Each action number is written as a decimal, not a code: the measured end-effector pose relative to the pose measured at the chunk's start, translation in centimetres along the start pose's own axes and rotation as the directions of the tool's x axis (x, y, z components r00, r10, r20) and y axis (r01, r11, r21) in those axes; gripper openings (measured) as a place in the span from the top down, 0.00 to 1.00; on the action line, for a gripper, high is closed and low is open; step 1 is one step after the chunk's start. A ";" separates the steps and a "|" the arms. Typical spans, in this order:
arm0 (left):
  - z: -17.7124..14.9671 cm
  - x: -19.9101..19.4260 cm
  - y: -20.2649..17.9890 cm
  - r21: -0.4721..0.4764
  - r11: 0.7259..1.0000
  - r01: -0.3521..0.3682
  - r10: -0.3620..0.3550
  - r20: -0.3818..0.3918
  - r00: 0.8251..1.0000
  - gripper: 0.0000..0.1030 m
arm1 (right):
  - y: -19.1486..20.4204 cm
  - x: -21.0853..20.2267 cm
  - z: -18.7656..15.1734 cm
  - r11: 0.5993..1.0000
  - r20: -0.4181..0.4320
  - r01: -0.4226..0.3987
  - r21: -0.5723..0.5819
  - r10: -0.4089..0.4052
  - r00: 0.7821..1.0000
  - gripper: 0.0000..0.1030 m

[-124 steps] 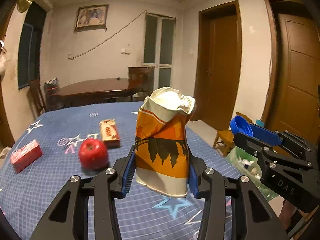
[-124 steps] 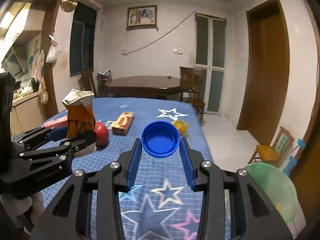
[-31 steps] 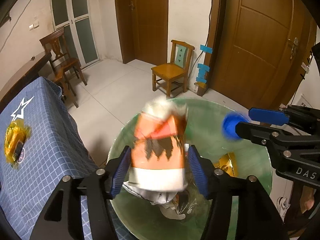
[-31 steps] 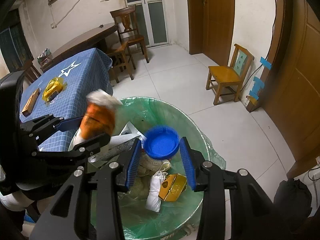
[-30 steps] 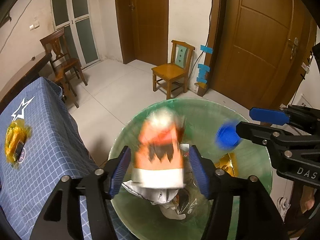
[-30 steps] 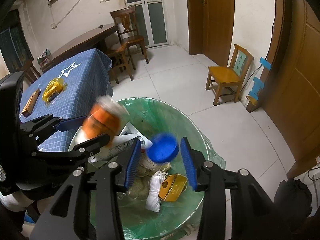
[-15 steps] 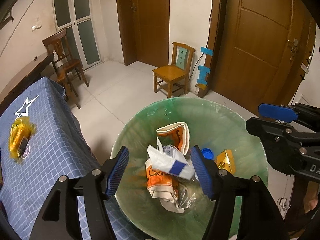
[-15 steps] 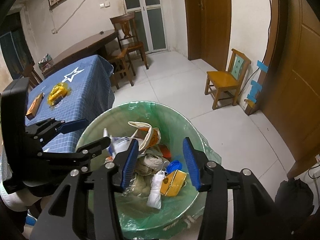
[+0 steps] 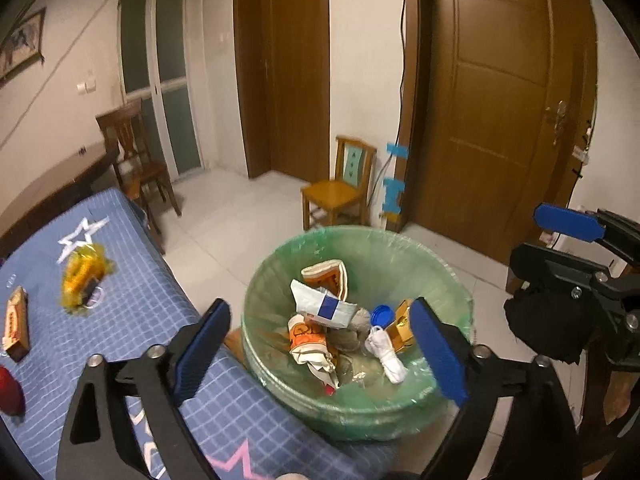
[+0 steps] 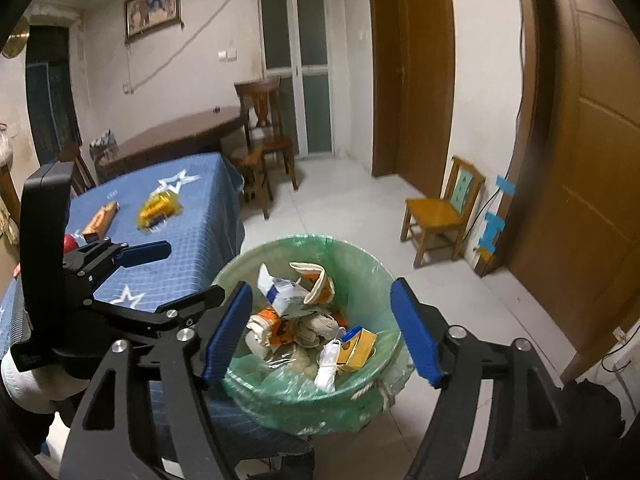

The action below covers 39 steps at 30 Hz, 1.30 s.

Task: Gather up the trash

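**Both grippers hang empty above the lined bin**

The left gripper (image 9: pixel 320 344) hovers over the round bin with its green plastic liner (image 9: pixel 448 276), jaws spread wide and holding nothing. The right gripper (image 10: pixel 320 332) hangs over the same bin (image 10: pixel 360 256), its jaws equally far apart and empty.

Inside the bin lies the crushed orange-and-white paper cup (image 9: pixel 326 274), tipped on its side near the top of the heap. The round blue plastic cap (image 9: pixel 382 315) sits lower down, between a knotted white bag (image 9: pixel 386 350) and a white carton with a blue patch (image 9: pixel 324 306). A gold-coloured foil box (image 10: pixel 358 346) rests against the liner on the side nearest the wooden door.

The bin stands on the tiled floor just beside the tabletop covered in a blue star-printed cloth (image 9: pixel 132 312). On that tabletop lie a crumpled yellow wrapper (image 9: pixel 82 276), a long orange snack box (image 9: pixel 16 322) and a red apple (image 9: pixel 10 390) at the picture's edge. A small yellow wooden chair (image 9: pixel 338 196) stands by the wall beyond.
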<state>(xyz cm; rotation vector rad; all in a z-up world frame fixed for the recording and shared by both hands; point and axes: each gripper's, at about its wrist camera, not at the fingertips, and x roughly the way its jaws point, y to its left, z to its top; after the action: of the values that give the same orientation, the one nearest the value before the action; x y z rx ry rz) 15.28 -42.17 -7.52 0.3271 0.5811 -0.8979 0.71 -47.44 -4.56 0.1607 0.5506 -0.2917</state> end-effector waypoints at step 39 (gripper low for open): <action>-7.0 -19.2 -3.7 -0.019 0.999 -0.047 0.050 0.217 0.975 0.05 | 1.6 -11.8 -8.0 0.999 0.213 0.002 0.044 -0.012 0.977 0.06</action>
<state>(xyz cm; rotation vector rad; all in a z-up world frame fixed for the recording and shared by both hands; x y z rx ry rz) 0.66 -28.69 -1.71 0.2258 0.3757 -0.8690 -12.26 -41.38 -4.83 0.1674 0.3322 -0.3237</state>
